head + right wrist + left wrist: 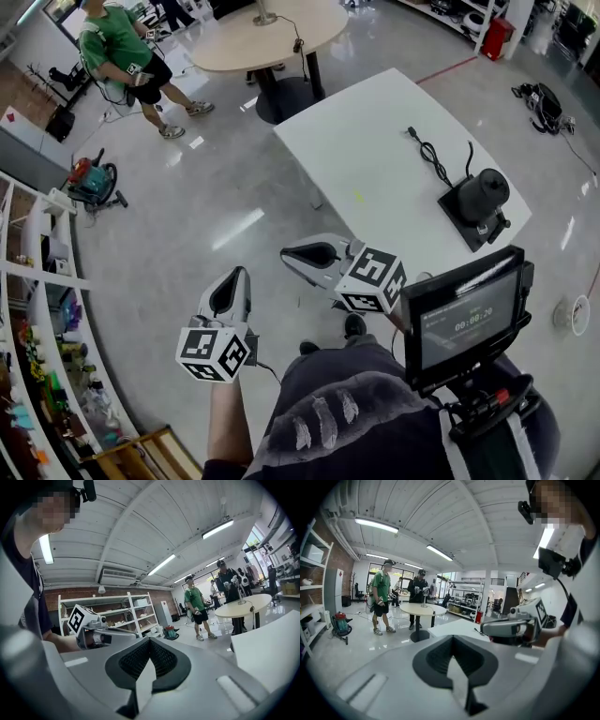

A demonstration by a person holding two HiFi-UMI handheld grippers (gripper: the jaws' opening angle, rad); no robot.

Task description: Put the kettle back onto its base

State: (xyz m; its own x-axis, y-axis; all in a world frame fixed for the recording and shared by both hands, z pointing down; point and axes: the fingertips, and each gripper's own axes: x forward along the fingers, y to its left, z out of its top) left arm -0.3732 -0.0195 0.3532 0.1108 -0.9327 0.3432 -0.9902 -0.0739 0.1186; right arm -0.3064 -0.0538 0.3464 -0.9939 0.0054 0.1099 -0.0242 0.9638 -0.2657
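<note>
A black kettle (485,194) stands at a black square base (466,228) near the right end of the white table (366,141); I cannot tell whether it is seated on the base. A black cord (428,154) lies on the table beside it. My left gripper (241,274) and right gripper (285,251) hang over the floor, short of the table and far from the kettle. Both are shut with nothing in them. The left gripper view shows its pads (452,638) meeting, with the right gripper (487,628) off to the right. The right gripper's pads (149,640) also meet.
A round beige table (272,33) stands beyond the white one. A person in a green shirt (120,52) is at the far left. Shelving (37,281) lines the left side, with a small red and teal machine (92,181) on the floor. A screen (466,319) hangs by my chest.
</note>
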